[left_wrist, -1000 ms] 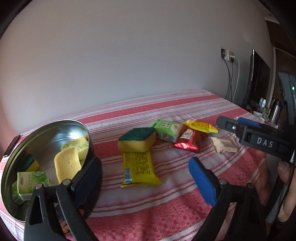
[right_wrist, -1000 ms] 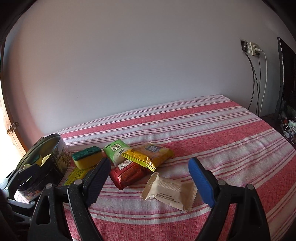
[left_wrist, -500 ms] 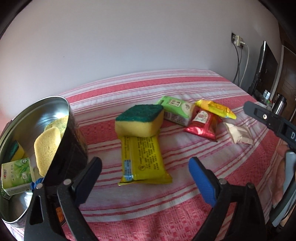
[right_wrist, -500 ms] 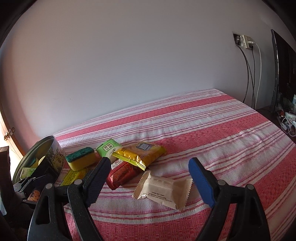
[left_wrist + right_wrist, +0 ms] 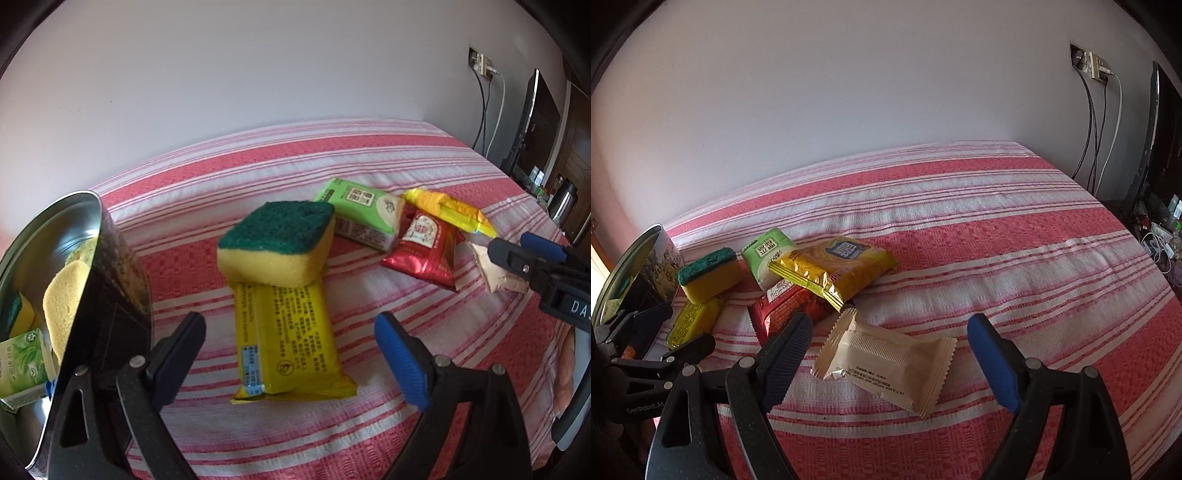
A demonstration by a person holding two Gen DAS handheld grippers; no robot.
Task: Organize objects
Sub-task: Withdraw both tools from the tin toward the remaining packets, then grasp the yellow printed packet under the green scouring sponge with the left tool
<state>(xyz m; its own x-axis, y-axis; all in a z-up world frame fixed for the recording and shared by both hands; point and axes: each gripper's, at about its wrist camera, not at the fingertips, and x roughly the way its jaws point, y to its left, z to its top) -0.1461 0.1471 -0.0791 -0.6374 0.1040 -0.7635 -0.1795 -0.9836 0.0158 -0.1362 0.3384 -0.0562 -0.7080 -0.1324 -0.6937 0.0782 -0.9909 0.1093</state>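
Note:
My left gripper [image 5: 291, 347] is open and empty, its jaws on either side of a flat yellow packet [image 5: 288, 339] on the striped cloth. A green-topped yellow sponge [image 5: 277, 243] rests on the packet's far end. Beyond lie a green packet [image 5: 362, 214], a red packet [image 5: 424, 251] and a gold packet [image 5: 450, 210]. My right gripper [image 5: 890, 339] is open and empty, over a cream packet [image 5: 886, 365]. A metal tin [image 5: 44, 258] at the left holds sponges and a green carton.
The red-and-white striped cloth [image 5: 997, 229] covers the whole surface up to a white wall. At the far right are a wall socket with cables [image 5: 1093, 66] and a dark screen [image 5: 1156, 129]. The tin also shows in the right wrist view [image 5: 639, 266].
My left gripper has moved away from the tin and forward, now straddling the yellow packet. My right gripper has moved closer over the cream packet. Both stay open.

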